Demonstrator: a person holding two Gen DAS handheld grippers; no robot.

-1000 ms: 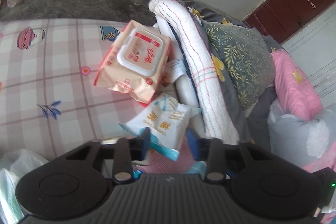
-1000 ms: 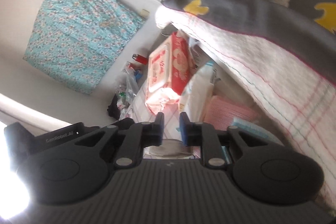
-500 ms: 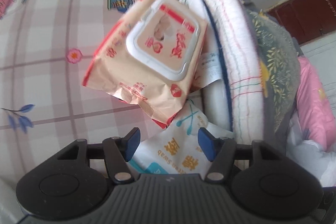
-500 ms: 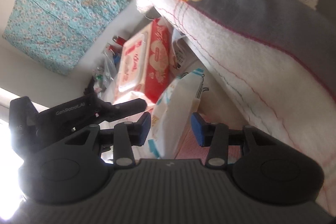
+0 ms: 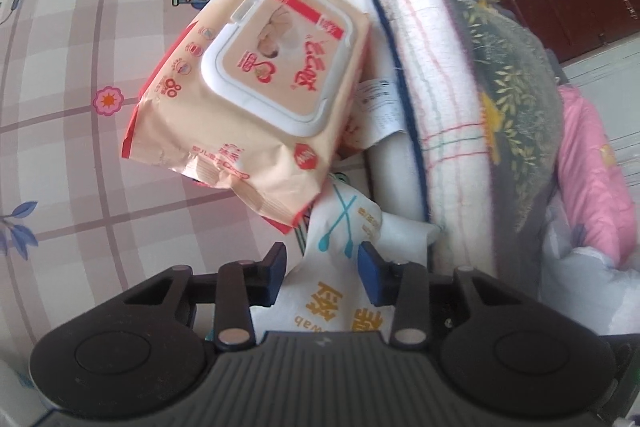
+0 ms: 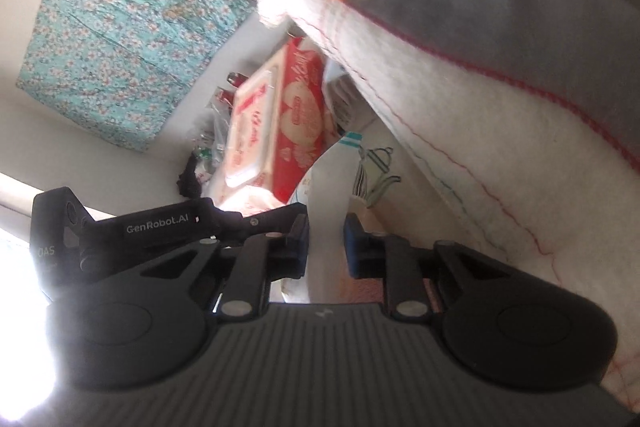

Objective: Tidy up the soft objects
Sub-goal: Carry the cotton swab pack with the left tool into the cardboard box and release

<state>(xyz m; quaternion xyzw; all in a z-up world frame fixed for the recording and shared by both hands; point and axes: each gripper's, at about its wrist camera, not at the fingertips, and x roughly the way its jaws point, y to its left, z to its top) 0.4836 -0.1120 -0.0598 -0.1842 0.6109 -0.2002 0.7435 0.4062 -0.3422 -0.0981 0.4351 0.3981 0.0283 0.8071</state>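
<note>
We see the white cotton-swab pack lying on the checked bedsheet, against the foot of the folded white blanket that stands on edge along the sheet's right side. Its long axis runs from the left gripper up toward the wet-wipes pack, whose near corner overlaps the far end of the swab pack. The wipes pack sits tilted, white flip lid up, its long axis slanting from the sheet's far right toward the near left.

The left gripper's blue pads stand on either side of the swab pack and its jaws are closing; the wrapper bulges between them and both pads appear to touch it. In the right wrist view, the right gripper has the same pack's white edge between its pads, its jaws also closing and pressed narrow on the film. The left gripper's black body shows just left of it.

Compared with a second ago, both grippers have come lower and nearer the pile: the wipes pack now fills much more of the left view, and the floor with the water dispenser has slid out at the top. Half a second ago both pairs of jaws stood wider around the swab pack.
</note>
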